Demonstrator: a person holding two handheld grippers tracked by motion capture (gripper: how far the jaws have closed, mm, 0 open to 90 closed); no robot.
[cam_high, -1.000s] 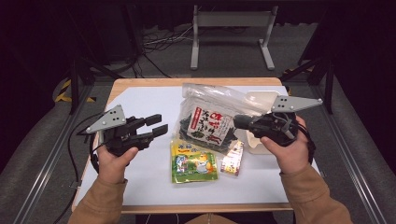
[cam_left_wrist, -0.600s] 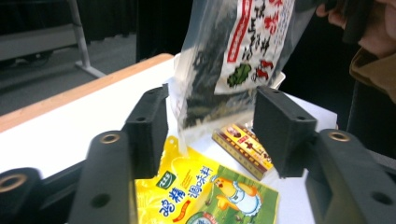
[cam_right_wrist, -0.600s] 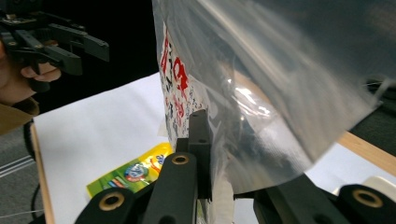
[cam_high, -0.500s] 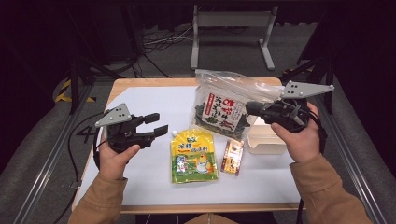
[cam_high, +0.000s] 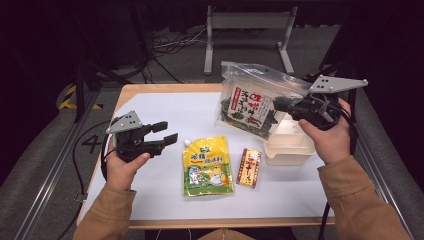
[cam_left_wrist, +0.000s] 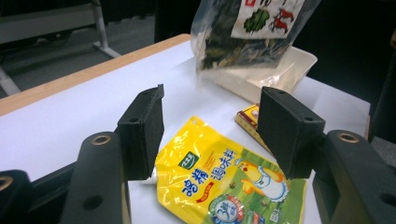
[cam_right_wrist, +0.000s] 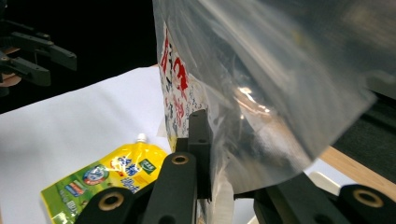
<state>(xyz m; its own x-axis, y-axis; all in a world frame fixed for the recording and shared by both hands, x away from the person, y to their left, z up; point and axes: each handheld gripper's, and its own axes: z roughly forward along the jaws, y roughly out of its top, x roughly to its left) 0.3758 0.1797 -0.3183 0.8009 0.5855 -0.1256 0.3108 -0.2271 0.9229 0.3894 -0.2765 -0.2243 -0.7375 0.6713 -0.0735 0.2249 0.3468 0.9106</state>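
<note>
1. My right tongs (cam_high: 278, 104) are clamped on the edge of the clear seaweed bag (cam_high: 250, 102), and the bag hangs in the air above the far right part of the table (cam_high: 150, 107). In the right gripper view the film is pinched flat between the jaws, with the bag's body billowing up and to the right.

2. The relation that matters next: the white tray (cam_high: 290, 147) sits right under and just behind the bag's lower edge, on my right side. So the bag's way into the tray is mostly straight down.

3. The bag hangs with its label (cam_high: 247, 105) facing me and its long side roughly upright, slightly tilted. The tray looks narrower than the bag, so I judge it will have to go in tilted or folded.

4. My left tongs (cam_high: 167, 132) stand apart with nothing between them; the jaws have just been opening. They hover low over the left of the table, pointing toward the yellow spout pouch (cam_high: 207, 167).

5. In the left gripper view the pouch (cam_left_wrist: 224, 182) lies flat just beyond the jaws, spout toward me, long axis running away to the right. The small red packet (cam_high: 250, 166) lies just beside it, nearer the tray.

6. My left hand is the nearer one for the pouch; my right is busy.
</note>
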